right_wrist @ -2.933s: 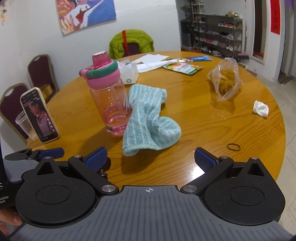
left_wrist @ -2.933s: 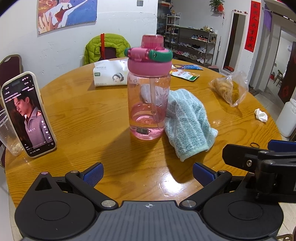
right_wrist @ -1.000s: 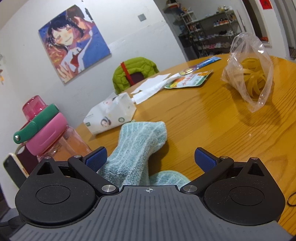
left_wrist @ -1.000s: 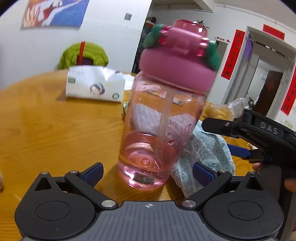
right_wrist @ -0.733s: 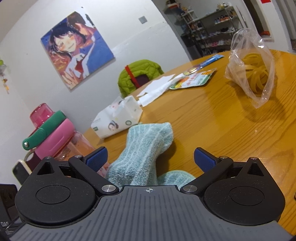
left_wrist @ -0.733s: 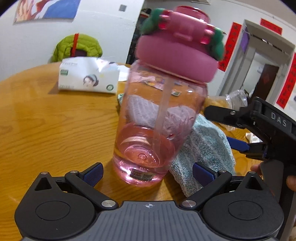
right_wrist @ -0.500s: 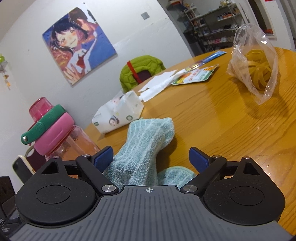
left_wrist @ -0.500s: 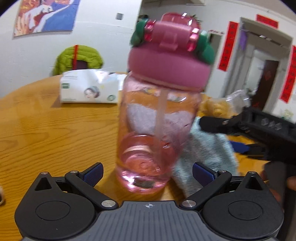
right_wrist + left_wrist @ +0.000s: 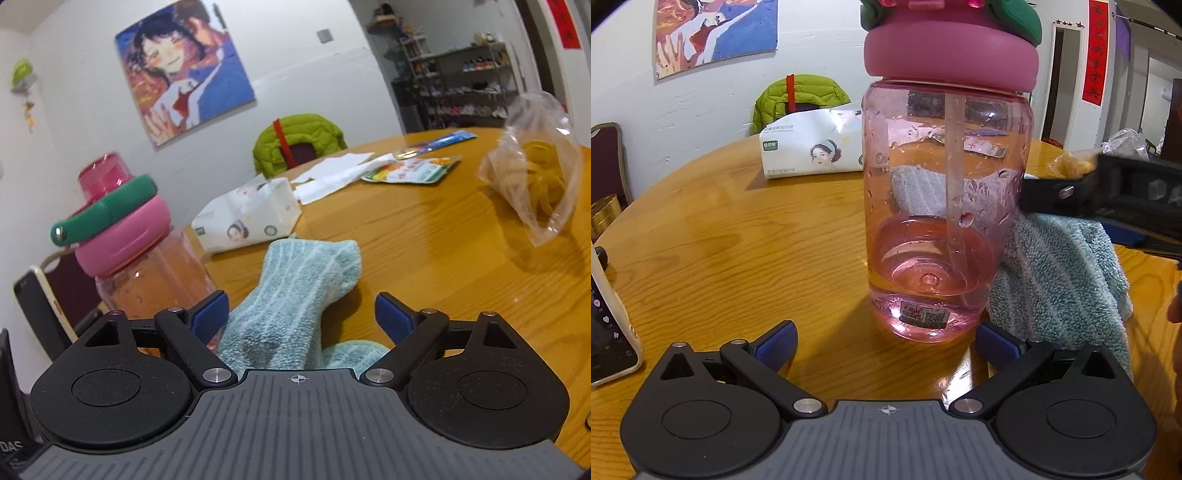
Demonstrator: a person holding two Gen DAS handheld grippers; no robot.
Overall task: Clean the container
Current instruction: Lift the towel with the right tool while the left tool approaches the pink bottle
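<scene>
The round, glossy wooden table spreads under both my grippers, and on it, right in front of my left gripper, stands the clear pink plastic bottle with its thick pink screw lid and green carry strap, upright, a little water pooled in its bottom and a pale straw running down inside. My left gripper's jaws stand wide apart, the blue pads just short of the bottle's base on either side and not touching it. Against the bottle's right side lies the rumpled light-blue striped terry towel, bunched on the tabletop; my right gripper sits low over it with the jaws narrowing, the cloth lying between the blue pads, which do not yet press on it. Behind the bottle is a white soft pack of tissues with a printed face, and further right a clear plastic bag of yellow rubber bands. At the left edge a phone in a pale case leans upright, its screen lit. A flat, colourful snack packet lies beyond the tissues, beside some white paper sheets.
</scene>
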